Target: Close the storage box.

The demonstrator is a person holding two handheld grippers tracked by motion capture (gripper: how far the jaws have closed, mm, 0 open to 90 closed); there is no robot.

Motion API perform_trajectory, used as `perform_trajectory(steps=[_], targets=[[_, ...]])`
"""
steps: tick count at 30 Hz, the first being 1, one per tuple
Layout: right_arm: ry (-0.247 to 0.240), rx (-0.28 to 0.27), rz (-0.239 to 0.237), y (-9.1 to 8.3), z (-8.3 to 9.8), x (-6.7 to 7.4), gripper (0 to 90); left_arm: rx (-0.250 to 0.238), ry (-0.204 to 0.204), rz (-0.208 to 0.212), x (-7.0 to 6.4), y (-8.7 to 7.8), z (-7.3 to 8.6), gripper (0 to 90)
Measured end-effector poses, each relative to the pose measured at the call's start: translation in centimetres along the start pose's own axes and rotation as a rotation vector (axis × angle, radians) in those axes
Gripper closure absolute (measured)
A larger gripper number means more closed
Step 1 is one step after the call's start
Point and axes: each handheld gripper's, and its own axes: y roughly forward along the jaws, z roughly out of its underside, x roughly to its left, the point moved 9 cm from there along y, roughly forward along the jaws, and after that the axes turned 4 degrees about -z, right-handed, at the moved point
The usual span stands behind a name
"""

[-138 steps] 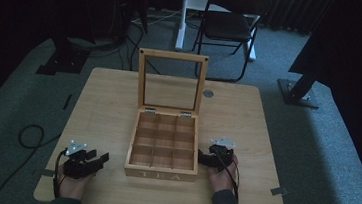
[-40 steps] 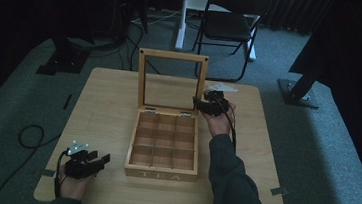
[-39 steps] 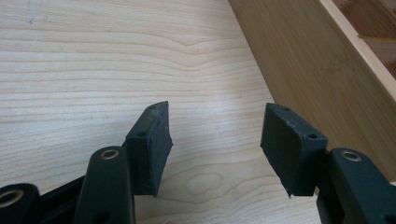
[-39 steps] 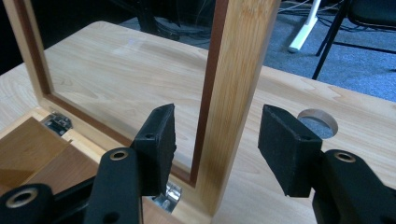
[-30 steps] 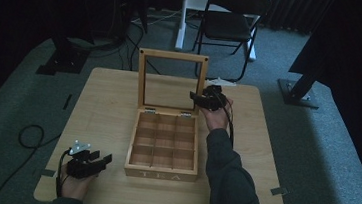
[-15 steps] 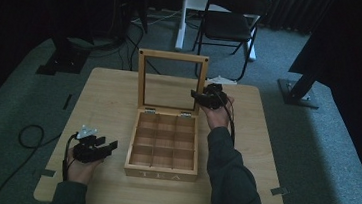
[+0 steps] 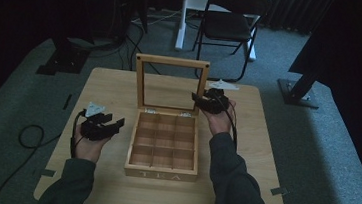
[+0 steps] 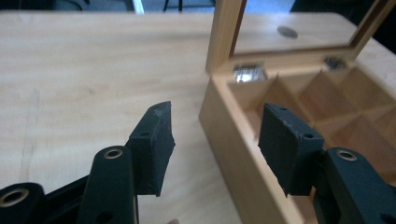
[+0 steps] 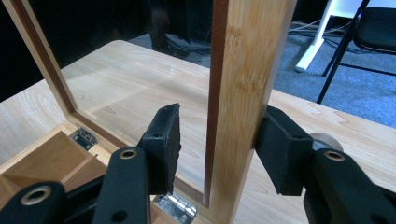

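Observation:
A wooden tea box (image 7: 161, 174) stands open mid-table, several empty compartments showing. Its glass-paned lid (image 7: 173, 61) stands upright. My right gripper (image 7: 197, 100) straddles the lid's right frame bar (image 9: 252, 70). Its jaws have just been closing: the right pad (image 9: 280, 149) touches the bar, while the left pad (image 9: 163, 144) stays a little off it. My left gripper (image 7: 115, 122) hovers above the table left of the box. In the left gripper view it (image 8: 215, 126) points at the box's left wall (image 8: 233, 154). Its jaws are wide, have just closed slightly, and hold nothing.
The light wooden table (image 7: 110, 90) has bare surface left and right of the box. A small round metal disc (image 9: 322, 137) lies behind the lid. On the floor behind are a black folding chair (image 7: 232, 21) and stand bases; a cable (image 7: 30, 135) loops at the left.
My left gripper lifted off the table and moved right and forward, toward the box. The right hand went earlier from the box's front right to the lid's right bar and stays there.

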Motion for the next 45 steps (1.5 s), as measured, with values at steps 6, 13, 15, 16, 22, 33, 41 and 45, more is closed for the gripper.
perform_trajectory(steps=[6,13,15,16,22,33,41,45], targets=[[-0.017,-0.017,-0.004,-1.0,0.3,0.7,53.2,-0.018,0.008,-0.014,-0.4,0.4,-1.9,54.8],[-0.019,-0.031,-0.017,-1.7,0.6,1.1,55.6,-0.032,0.022,-0.002,-1.2,0.9,-3.8,58.2],[-0.004,-0.039,-0.028,-1.9,0.7,1.1,55.4,-0.04,0.017,0.0,-1.4,1.0,-4.2,59.8],[-0.004,-0.039,-0.028,-1.9,0.7,1.1,55.4,-0.04,0.017,0.0,-1.4,1.0,-4.2,60.3],[-0.002,-0.057,-0.036,-2.3,1.1,1.5,54.6,-0.06,0.038,0.008,-2.2,1.1,-5.4,64.7],[-0.013,-0.05,-0.053,-2.8,1.5,1.8,53.3,-0.077,0.048,0.006,-2.8,1.3,-6.8,71.7],[-0.034,-0.032,-0.039,-3.1,1.7,2.2,51.9,-0.081,0.058,0.019,-3.2,1.1,-6.9,71.8],[-0.019,-0.036,-0.043,-4.1,1.8,2.5,53.9,-0.087,0.067,0.027,-3.3,0.8,-6.8,71.9]])
